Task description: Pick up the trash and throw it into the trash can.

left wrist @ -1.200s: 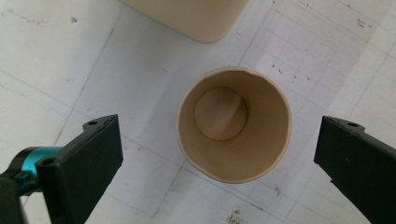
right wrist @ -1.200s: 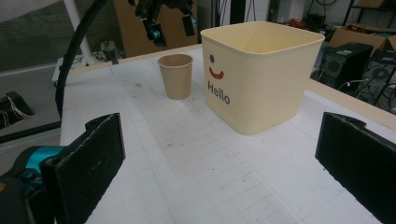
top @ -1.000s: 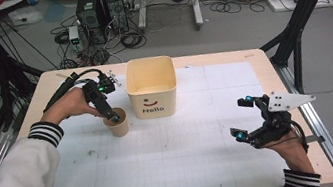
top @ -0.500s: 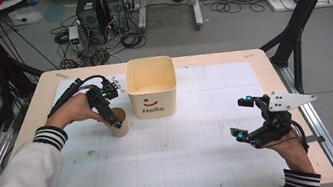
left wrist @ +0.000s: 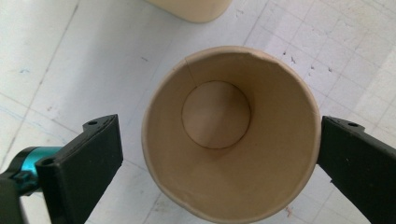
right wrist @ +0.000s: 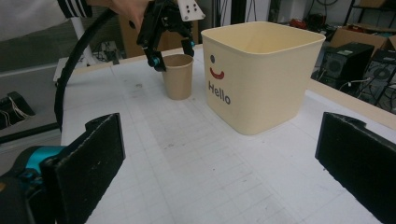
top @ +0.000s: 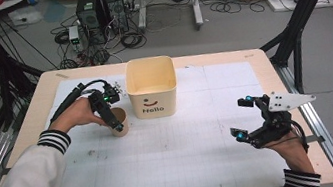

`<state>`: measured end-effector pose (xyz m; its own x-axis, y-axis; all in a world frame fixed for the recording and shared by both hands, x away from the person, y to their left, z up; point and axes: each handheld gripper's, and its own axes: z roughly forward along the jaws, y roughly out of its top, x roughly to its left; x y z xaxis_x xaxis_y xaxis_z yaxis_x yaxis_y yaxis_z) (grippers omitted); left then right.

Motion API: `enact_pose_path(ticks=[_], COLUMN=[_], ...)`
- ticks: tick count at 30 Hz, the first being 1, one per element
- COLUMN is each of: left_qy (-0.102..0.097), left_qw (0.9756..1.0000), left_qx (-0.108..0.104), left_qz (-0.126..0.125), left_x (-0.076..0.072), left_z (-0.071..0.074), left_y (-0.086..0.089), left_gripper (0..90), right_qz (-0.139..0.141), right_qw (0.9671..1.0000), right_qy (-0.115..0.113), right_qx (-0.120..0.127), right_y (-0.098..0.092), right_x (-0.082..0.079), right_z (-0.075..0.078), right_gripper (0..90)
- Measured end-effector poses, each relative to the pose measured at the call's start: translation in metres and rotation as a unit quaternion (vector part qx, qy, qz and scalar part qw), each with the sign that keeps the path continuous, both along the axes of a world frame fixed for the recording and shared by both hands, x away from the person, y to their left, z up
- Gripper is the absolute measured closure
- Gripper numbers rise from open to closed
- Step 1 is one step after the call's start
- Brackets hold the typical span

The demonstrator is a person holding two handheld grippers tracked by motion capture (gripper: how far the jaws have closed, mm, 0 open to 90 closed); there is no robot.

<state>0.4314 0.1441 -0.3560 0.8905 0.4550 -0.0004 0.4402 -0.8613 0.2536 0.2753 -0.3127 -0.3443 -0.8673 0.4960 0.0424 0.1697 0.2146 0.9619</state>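
A brown paper cup (top: 119, 122) stands upright and empty on the white gridded mat, just left of a cream bin (top: 155, 106) marked "Hello". My left gripper (top: 116, 123) comes down over the cup from above and is open. In the left gripper view its jaws straddle the cup (left wrist: 229, 135): the right jaw sits at the rim, the left jaw stands a little apart. In the right gripper view the cup (right wrist: 178, 77) rests on the mat under the left gripper (right wrist: 172, 53). My right gripper (top: 239, 118) is open and holds nothing above the mat's right front.
The bin (right wrist: 261, 79) looks empty and stands at the back middle of the table (top: 271, 64). A black cable (top: 71, 96) trails from the left gripper over the table's left side. Black frame posts stand at both table sides.
My left gripper has sunk slightly lower around the cup's rim. The cup has barely shifted, and the right gripper has stayed put.
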Motion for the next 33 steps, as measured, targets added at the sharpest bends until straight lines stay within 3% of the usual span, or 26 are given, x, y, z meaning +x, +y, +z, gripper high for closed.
enact_pose_path(ticks=[5, 18, 19, 33], left_qy=[0.005, -0.004, -0.008, -0.006], left_qw=[1.0, 1.0, 0.9999, 0.9998], left_qx=[0.0, 0.007, 0.015, 0.018], left_qz=[-0.003, -0.001, 0.0, 0.002], left_x=[-0.001, -0.003, -0.004, -0.003], left_z=[-0.005, -0.021, -0.022, -0.025], left_y=[-0.002, -0.004, -0.004, -0.006], left_gripper=[1.7, 1.7, 1.7, 1.7], right_qz=[0.0, 0.001, 0.001, 0.0], right_qw=[1.0, 1.0, 1.0, 1.0], right_qy=[0.0, -0.001, -0.001, 0.0], right_qx=[0.0, 0.0, 0.0, 0.0], right_y=[0.0, -0.001, -0.001, -0.001], right_x=[0.0, 0.0, 0.0, 0.0], right_z=[0.0, 0.0, 0.0, 0.0], right_gripper=[0.3, 0.3, 0.3, 0.3])
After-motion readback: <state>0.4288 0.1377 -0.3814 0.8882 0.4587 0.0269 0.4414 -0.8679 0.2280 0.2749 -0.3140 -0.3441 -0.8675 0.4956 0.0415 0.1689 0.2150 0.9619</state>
